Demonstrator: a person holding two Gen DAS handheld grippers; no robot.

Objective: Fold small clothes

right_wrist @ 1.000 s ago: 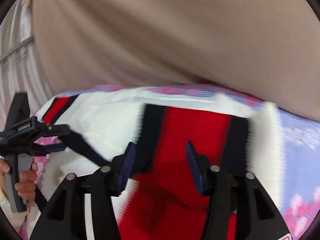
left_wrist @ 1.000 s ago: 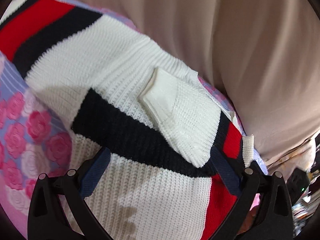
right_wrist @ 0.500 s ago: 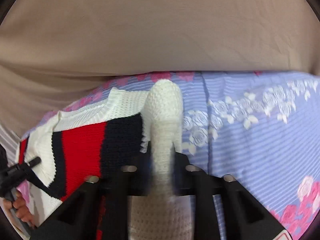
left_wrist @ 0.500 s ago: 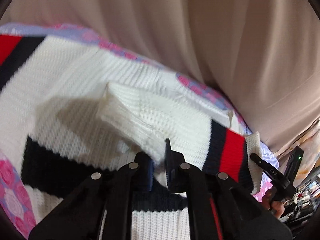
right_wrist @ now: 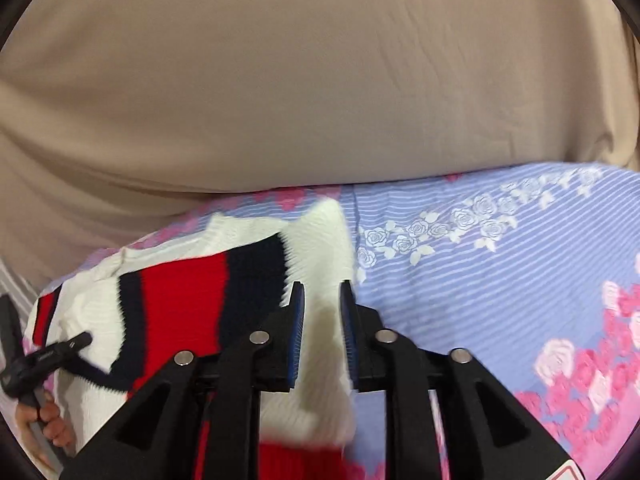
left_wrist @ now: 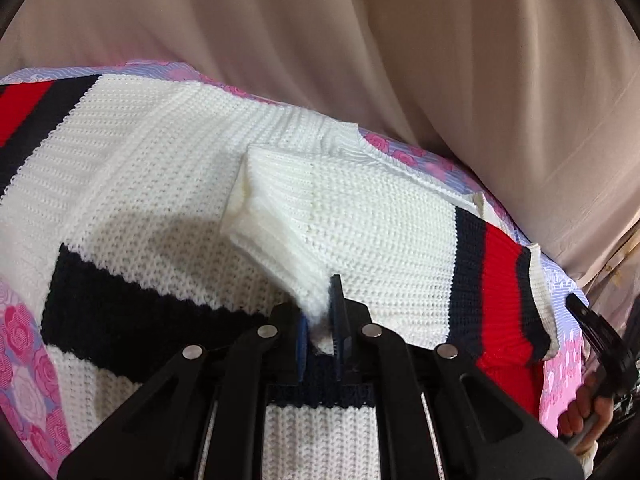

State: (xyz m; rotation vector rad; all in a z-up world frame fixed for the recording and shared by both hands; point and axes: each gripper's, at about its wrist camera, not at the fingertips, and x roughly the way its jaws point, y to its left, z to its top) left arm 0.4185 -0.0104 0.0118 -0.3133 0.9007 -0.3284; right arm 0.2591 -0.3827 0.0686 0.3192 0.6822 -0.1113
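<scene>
A white knit sweater (left_wrist: 168, 184) with navy and red stripes lies on a floral bedsheet (right_wrist: 500, 280). In the left wrist view my left gripper (left_wrist: 320, 312) is shut on the edge of a white sleeve (left_wrist: 340, 216) that is folded over the sweater's body. In the right wrist view the striped sleeve (right_wrist: 192, 304) ends in a white cuff (right_wrist: 320, 248). My right gripper (right_wrist: 322, 300) has its jaws opening, and the blurred cuff lies between and under them with a gap showing at the pads. Each gripper shows at the edge of the other's view, held by a hand (left_wrist: 584, 420).
A beige curtain or sheet (right_wrist: 320, 80) hangs close behind the bed's far edge. Bare blue striped sheet with white and pink roses extends to the right of the sweater in the right wrist view. The left gripper's handle (right_wrist: 40, 356) stands at the sweater's left side.
The left gripper went from wide open to shut on the white sleeve's edge. The right gripper slid from the red stripe to the white cuff, pinched it, and now shows a wider gap.
</scene>
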